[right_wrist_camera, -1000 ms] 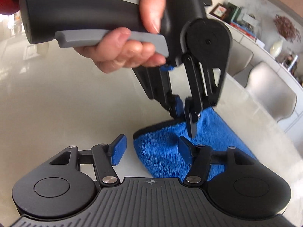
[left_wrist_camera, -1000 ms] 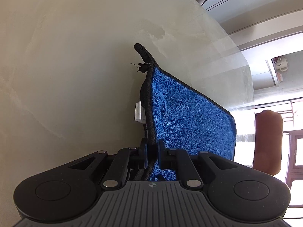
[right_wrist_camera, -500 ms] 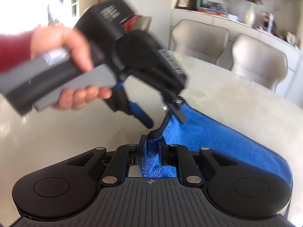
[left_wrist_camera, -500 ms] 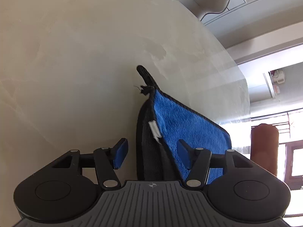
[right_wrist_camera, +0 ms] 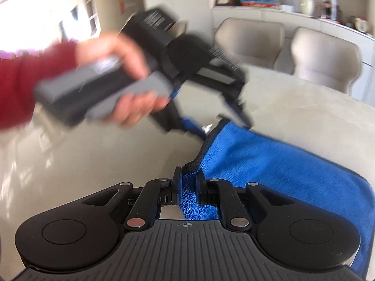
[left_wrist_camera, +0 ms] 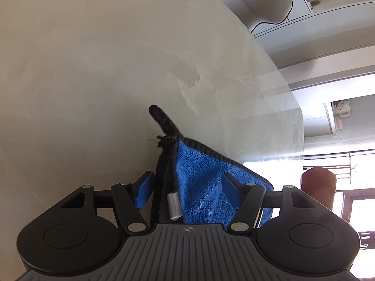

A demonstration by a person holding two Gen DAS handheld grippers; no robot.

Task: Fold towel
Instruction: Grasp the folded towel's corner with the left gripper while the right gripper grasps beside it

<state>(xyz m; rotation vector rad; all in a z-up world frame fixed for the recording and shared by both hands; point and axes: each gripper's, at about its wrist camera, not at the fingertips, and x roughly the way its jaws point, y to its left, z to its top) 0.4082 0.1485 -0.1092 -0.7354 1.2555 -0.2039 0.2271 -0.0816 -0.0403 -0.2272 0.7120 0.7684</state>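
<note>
Up close, the right gripper (right_wrist_camera: 188, 188) has its two black fingers pressed together on a fold of the blue towel (right_wrist_camera: 276, 161), pinching it near the black-bound edge. From that pinch the towel spreads away to the right and far side, lying across the pale marble table (right_wrist_camera: 93, 154). Its plush blue face is up and a black hem runs along its left edge.

Beyond, in the right wrist view, the left gripper (right_wrist_camera: 219, 123) appears blurred, held by a hand (right_wrist_camera: 121, 86) in a red sleeve. Its blue-padded fingers stand apart, on either side of the towel's far corner, and I cannot tell whether they touch it.

Seen from the left wrist view, the left gripper (left_wrist_camera: 186, 190) is spread wide, with a blue pad (left_wrist_camera: 144, 192) at the left and another at the right. The towel (left_wrist_camera: 201, 180) rises between them, not clamped. Its blue side faces right and a darker grey side faces left, with a small white tag (left_wrist_camera: 173, 205) hanging on the grey side. A black loop (left_wrist_camera: 161, 119) sticks up from the towel's far corner against the table (left_wrist_camera: 93, 70).

Farther off, two beige chairs (right_wrist_camera: 249, 39) stand at the table's far edge, before a white shelf (right_wrist_camera: 281, 11) holding books, a vase and a small clock.
</note>
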